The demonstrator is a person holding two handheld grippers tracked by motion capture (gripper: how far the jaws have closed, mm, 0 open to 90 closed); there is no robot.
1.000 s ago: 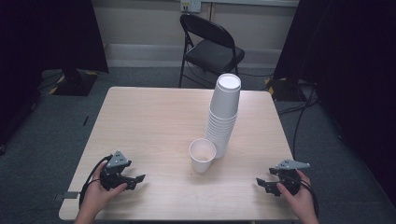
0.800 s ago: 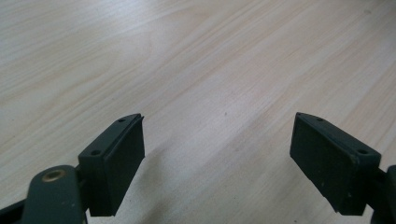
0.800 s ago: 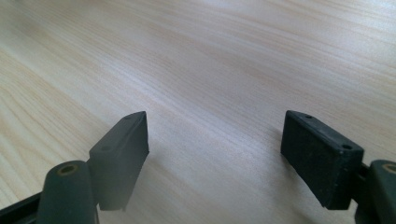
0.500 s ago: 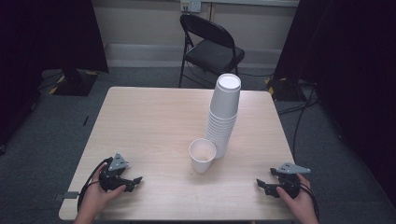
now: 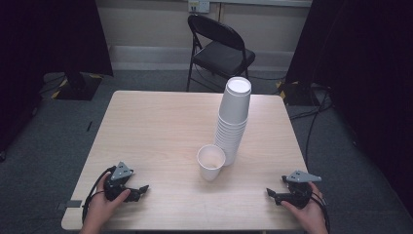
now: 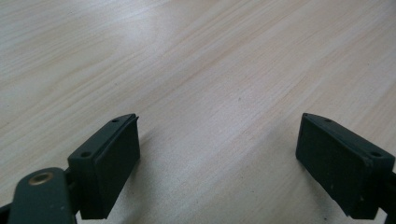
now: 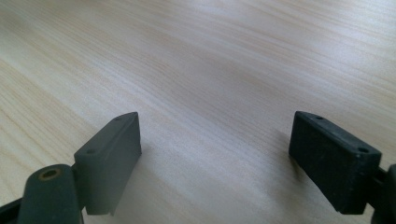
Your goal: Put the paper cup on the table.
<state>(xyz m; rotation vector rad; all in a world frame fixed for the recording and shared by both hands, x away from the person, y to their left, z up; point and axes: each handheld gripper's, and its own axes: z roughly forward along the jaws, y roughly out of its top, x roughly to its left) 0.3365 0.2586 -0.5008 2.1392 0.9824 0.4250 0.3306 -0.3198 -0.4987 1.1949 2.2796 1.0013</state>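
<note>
A tall stack of white paper cups (image 5: 234,122) stands right of the table's middle. One single white cup (image 5: 211,162) stands upright and open just in front of the stack, to its left. My left gripper (image 5: 139,190) rests near the table's front left corner, held by a hand and pointing right toward the cups. Seen from the left gripper view, its jaws (image 6: 218,120) stand wide over bare wood; they have just been opening, with nothing between them. My right gripper (image 5: 271,194) lies at the front right corner, pointing left. It (image 7: 215,116) has also just been opening, and it holds nothing.
The light wooden table (image 5: 156,126) has bare surface on its left half and along the front between the two grippers. A black folding chair (image 5: 219,53) stands behind the far edge. Dark curtains hang at both sides, and cables lie on the grey floor.
Both hands stay at the front corners, almost where they were. The cups have not moved.
</note>
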